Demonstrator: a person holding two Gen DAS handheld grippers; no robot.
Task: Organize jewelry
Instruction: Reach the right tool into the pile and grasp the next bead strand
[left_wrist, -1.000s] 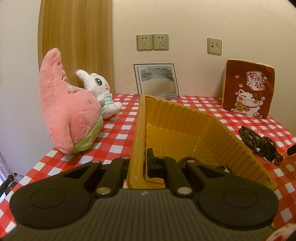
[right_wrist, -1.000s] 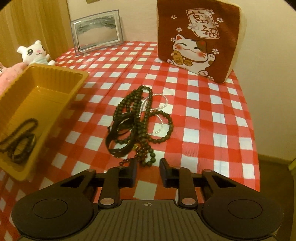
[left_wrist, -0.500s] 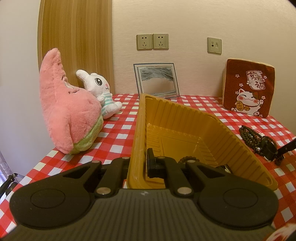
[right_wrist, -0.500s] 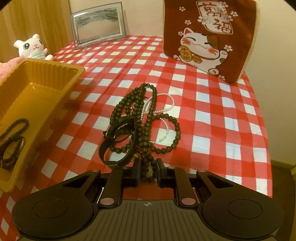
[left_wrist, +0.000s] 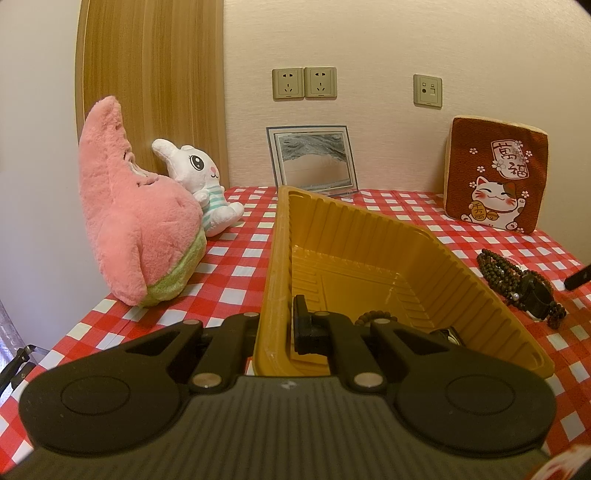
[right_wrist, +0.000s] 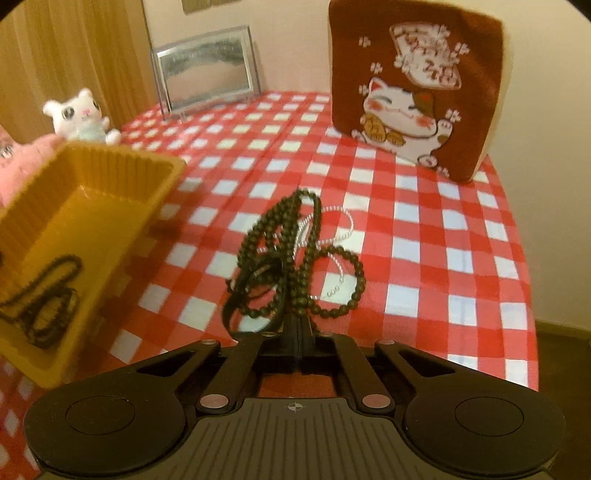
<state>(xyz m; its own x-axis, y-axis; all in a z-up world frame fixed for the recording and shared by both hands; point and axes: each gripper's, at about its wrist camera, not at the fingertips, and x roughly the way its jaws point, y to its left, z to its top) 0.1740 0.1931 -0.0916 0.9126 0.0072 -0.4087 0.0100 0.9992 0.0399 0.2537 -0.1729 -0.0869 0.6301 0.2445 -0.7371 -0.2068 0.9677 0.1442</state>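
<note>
both grippers clamped — tray (left_wrist: 273, 258), beads (right_wrist: 295, 254)

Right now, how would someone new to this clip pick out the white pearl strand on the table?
Start at the red checked tablecloth and find the jewelry heap between the yellow tray and the lucky-cat cushion. The pearl strand loops out of the heap's far right side. It is the only thin white piece there; the dark bead strands around it are chunkier.
</note>
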